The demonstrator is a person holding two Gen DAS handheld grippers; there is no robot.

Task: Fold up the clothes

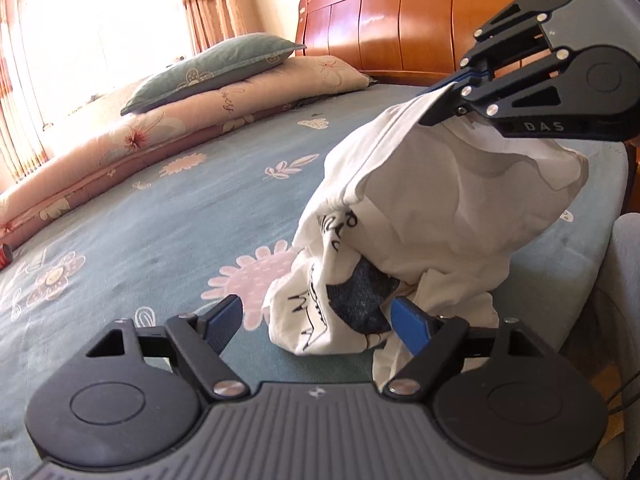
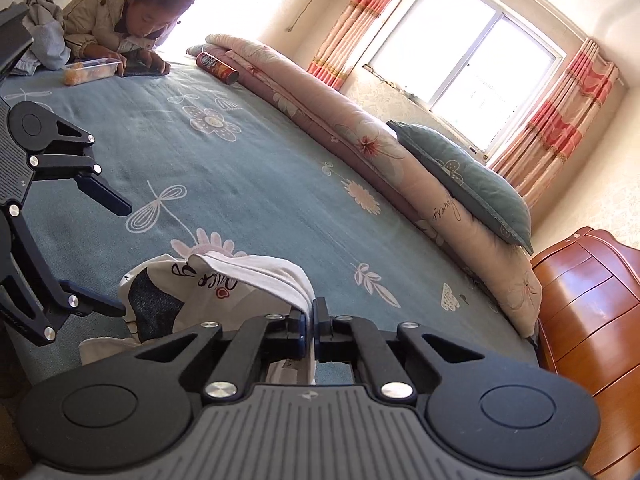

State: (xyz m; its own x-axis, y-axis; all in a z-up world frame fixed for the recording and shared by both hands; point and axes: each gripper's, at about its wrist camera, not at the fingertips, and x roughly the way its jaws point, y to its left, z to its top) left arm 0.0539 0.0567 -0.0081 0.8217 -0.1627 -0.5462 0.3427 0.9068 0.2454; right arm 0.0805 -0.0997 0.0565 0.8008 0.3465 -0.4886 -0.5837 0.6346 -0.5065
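Note:
A white T-shirt [image 1: 440, 200] with black print hangs bunched over the teal flowered bedsheet [image 1: 160, 220]. My right gripper [image 1: 444, 100] is shut on its upper edge and holds it up; in the right wrist view the white cloth [image 2: 248, 276] runs into the shut right gripper [image 2: 310, 320]. My left gripper [image 1: 316, 312] is open low at the shirt's bottom. The lowest folds lie between its blue fingers [image 1: 408, 320], and the right one touches the cloth. From the right wrist view the left gripper [image 2: 116, 256] stands spread wide beside the shirt.
A rolled pink quilt [image 2: 360, 140] with a teal pillow [image 2: 468, 176] lies along the bed's far side. A wooden headboard [image 1: 420, 20] stands behind. A person [image 2: 132, 12] leans on the bed's far end by a food box [image 2: 92, 70], a red tube can [image 2: 218, 66] and grey clothes [image 2: 44, 36].

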